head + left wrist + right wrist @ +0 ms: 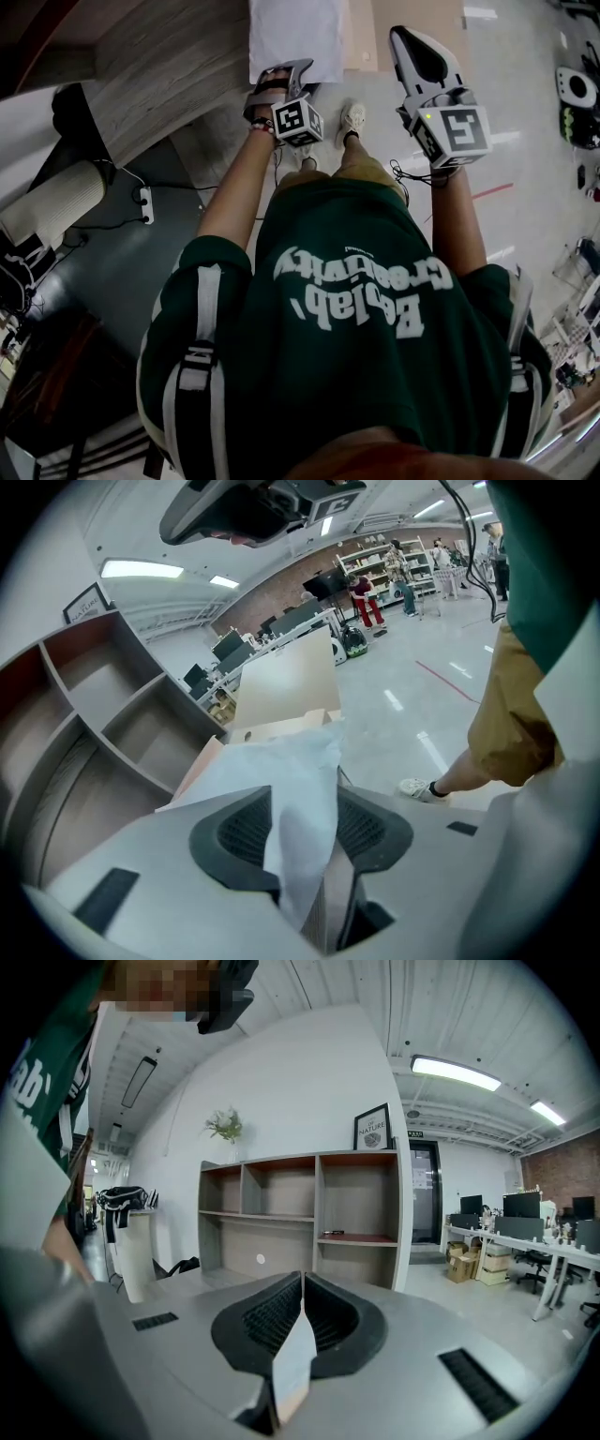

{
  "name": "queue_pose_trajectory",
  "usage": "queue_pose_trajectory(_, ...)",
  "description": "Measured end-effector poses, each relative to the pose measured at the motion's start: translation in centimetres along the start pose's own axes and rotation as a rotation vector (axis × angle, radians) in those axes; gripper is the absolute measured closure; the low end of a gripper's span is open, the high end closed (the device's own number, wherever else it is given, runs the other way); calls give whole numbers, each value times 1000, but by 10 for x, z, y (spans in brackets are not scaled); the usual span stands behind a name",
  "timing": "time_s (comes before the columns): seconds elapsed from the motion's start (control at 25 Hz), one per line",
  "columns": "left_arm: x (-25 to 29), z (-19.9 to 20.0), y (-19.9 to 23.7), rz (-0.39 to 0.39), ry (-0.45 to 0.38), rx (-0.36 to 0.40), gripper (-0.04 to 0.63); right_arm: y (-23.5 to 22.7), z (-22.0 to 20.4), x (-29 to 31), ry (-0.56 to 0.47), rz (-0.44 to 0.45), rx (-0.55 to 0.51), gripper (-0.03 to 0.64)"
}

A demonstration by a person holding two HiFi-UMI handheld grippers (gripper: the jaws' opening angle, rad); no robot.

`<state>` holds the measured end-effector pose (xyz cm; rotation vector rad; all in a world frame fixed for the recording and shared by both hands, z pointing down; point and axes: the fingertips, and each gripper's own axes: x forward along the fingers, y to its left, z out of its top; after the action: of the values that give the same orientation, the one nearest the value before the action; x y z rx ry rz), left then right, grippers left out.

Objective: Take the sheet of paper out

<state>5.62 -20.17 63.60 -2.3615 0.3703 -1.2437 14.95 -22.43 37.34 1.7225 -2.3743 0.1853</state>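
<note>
Where the head view looks steeply down past a green shirt (356,309), the floor (534,122) is smooth, glossy grey, crossed by a thin red line (492,191) at 3 o'clock. The room is a large open workspace. It has a white wall, strip lights (455,1072) on a ribbed ceiling, a brick wall (562,1180) at 3 o'clock in the right gripper view, and desks (511,1237) with monitors below it. Boxy shelves (300,1213) in a wood tone, with square open compartments, stand dead centre in that view. A framed print (372,1129) and a small plant (225,1127) sit on top, at 12 and 11 o'clock.

The sheet (295,33) is thin, white and limp. In the head view it lies at 12 o'clock, touching the tips of the left gripper (302,803). In the left gripper view it rises from between the jaws and fans out creased toward 11 o'clock. The jaws are closed on a fold of it, with a dark ridged pad on either side. Flat tan cardboard (286,682) stands beyond the sheet.

The right gripper (300,1279), at 1 o'clock in the head view, has a smooth grey shell. Its ribbed black pads are drawn together, with the tips meeting.
</note>
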Motion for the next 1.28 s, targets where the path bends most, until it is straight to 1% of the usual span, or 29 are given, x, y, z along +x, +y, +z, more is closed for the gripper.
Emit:
queue_pose_trajectory(0.08, 0, 1, 3, 31, 10, 27, 517, 1, 0, 2, -4, 10, 9, 580)
queue_pose_trajectory(0.12, -1, 2, 4, 39, 12, 37, 558, 2, 0, 2, -7, 14, 13, 580)
queue_pose_trajectory(0.16, -2, 3, 3, 42, 11, 40, 576, 2, 0, 2, -10, 17, 17, 580)
queue_pose_trajectory(0.44, -6, 3, 7, 43, 12, 10, 577, -1, -15, 1, 1, 25, 46, 580)
queue_pose_trajectory(0.56, -7, 3, 8, 42, 10, -8, 577, 1, -10, 3, -32, 36, 35, 580)
queue_pose_trajectory(0.68, -8, 5, 10, 44, 4, -33, 577, 7, 0, 4, -15, 43, 15, 580)
queue_pose_trajectory(0.96, -14, 12, 20, 63, -19, -91, 577, 9, 4, 5, -23, 51, 3, 580)
queue_pose_trajectory(1.08, -20, 18, 32, 85, -34, -136, 577, 10, 7, 5, -27, 52, 1, 580)
queue_pose_trajectory(1.28, -37, 28, 61, 150, -56, -229, 577, 12, 15, 7, -55, 60, -10, 580)
